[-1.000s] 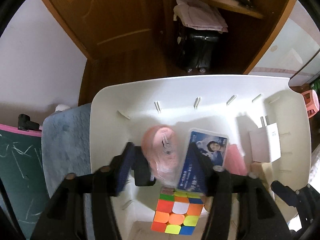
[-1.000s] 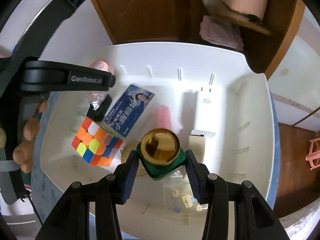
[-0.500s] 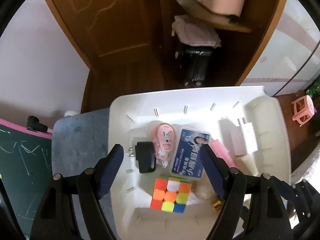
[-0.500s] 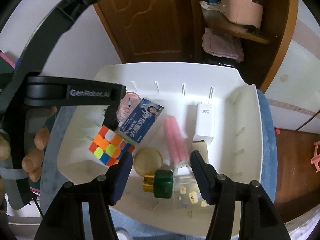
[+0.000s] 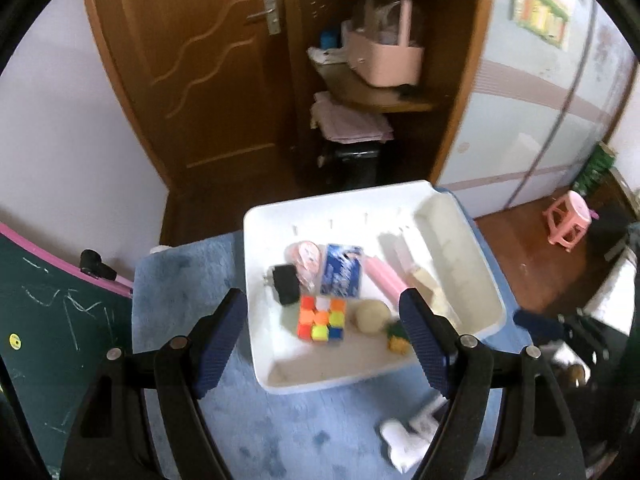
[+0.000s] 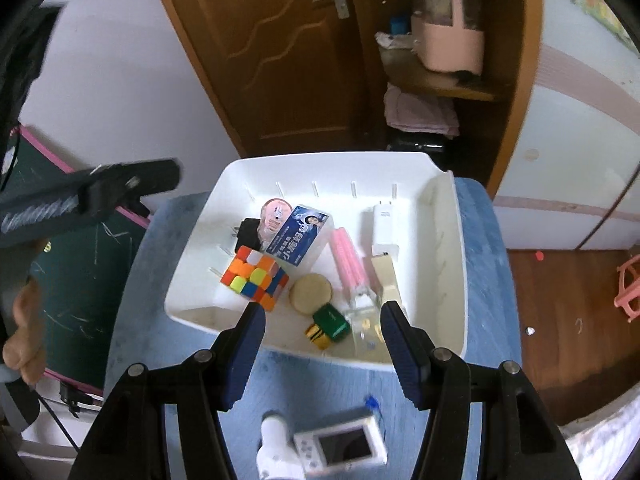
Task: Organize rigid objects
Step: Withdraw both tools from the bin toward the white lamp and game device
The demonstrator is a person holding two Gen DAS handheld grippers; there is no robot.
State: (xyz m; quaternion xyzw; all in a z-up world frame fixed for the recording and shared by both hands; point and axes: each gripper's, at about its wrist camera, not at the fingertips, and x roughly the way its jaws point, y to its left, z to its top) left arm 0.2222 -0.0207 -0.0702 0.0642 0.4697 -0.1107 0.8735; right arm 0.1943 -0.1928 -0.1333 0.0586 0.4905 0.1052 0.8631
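A white tray (image 5: 260,304) (image 6: 456,264) sits on a blue mat and holds several objects: a colour cube (image 5: 321,319) (image 6: 256,276), a black adapter (image 5: 285,289) (image 6: 249,231), a pink tape dispenser (image 5: 305,258) (image 6: 273,216), a blue card box (image 5: 342,270) (image 6: 300,234), pink sticks (image 6: 349,260), a white charger (image 6: 381,224), a round beige disc (image 6: 311,293) and a green bottle with gold cap (image 6: 326,326). My left gripper (image 5: 324,348) is open and empty above the tray's near edge. My right gripper (image 6: 322,350) is open and empty, back from the tray.
A small white camera (image 6: 340,446) and a white tube (image 6: 276,452) lie on the blue mat (image 6: 484,248) in front of the tray; they show blurred in the left wrist view (image 5: 408,438). A green chalkboard (image 5: 48,344) stands at the left. A wooden door and shelves are behind.
The left gripper let go of the tape dispenser and adapter, the right let go of the green bottle, which now lies in the tray. Both opened and pulled up and back.
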